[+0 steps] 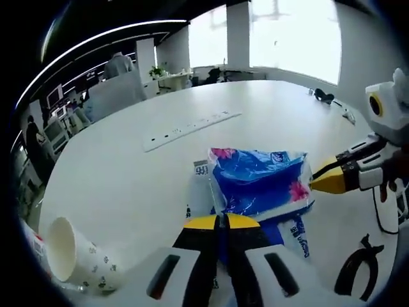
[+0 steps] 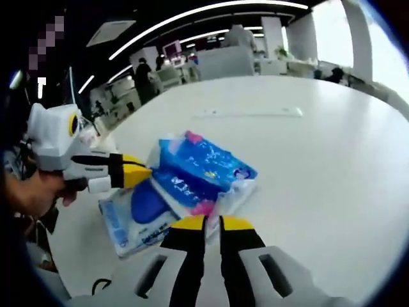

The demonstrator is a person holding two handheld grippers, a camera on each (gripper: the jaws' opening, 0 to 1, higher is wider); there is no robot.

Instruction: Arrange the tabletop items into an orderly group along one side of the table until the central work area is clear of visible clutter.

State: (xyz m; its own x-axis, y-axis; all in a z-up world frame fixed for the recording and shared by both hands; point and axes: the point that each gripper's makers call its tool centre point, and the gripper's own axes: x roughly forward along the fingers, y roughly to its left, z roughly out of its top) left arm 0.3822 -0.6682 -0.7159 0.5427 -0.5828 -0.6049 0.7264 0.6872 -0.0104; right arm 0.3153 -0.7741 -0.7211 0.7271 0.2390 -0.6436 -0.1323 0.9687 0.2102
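left gripper [image 1: 222, 222]: fingers clamped on tissue pack [image 1: 259, 181] edge | right gripper [image 2: 213, 223]: fingers clamped on opposite edge | paper cup [image 1: 73, 257]: left of left fingers, on bench [image 1: 128, 173]

Each hand-held gripper [image 1: 221, 222] [image 2: 213, 223] has 2 black jaws, yellow tips and white housing.

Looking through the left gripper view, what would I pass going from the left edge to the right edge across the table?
Paper cup lying on its side → blue tissue pack in the middle → the other hand's yellow-tipped tongs at the pack's right edge → black pliers.
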